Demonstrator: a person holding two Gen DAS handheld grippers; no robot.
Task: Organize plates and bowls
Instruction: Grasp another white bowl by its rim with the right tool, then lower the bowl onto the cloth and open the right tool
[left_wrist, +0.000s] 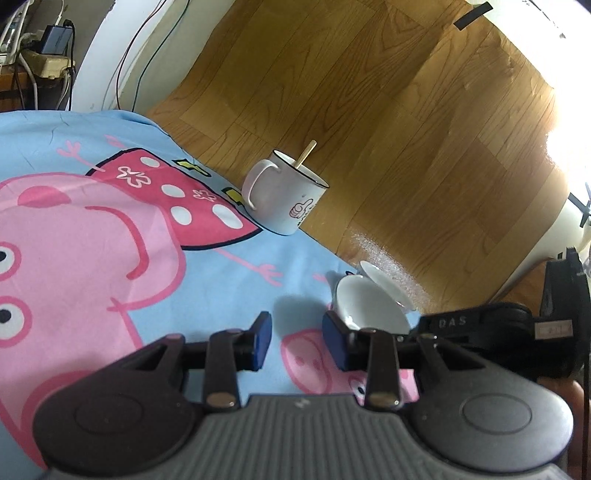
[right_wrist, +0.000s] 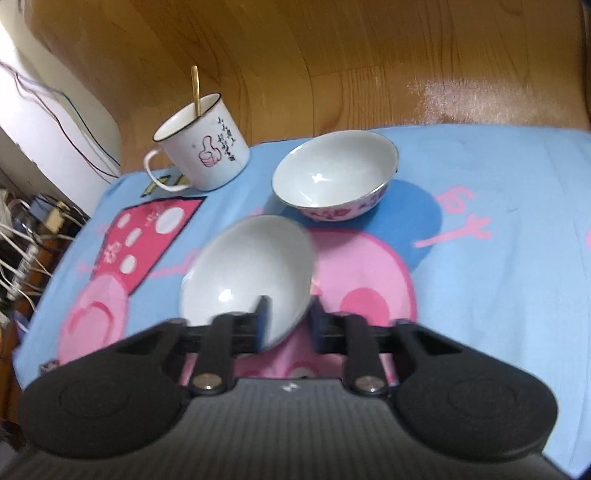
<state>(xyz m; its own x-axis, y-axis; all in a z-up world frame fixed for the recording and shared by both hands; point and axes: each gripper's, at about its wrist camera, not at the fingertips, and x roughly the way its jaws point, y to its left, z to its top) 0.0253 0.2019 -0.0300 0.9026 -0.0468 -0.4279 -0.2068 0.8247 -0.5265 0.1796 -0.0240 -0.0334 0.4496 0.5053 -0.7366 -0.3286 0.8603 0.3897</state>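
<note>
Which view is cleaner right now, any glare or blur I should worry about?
Left wrist view: sharp on the mug, but sunlight blows out the floor at right. Right wrist view: no blowout, slight motion blur; the held bowl in the right gripper and the second bowl stay readable.

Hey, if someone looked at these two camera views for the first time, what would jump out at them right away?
First, the bright blue cartoon-pig tablecloth filling both views. Next, the plain white bowl tilted on edge in the right gripper, which is pinching its rim, just in front of the floral-sided white bowl standing upright on the cloth. Behind them to the left, a white enamel mug with a thumbs-up drawing holds a gold spoon, while the left gripper hangs open and empty.
</note>
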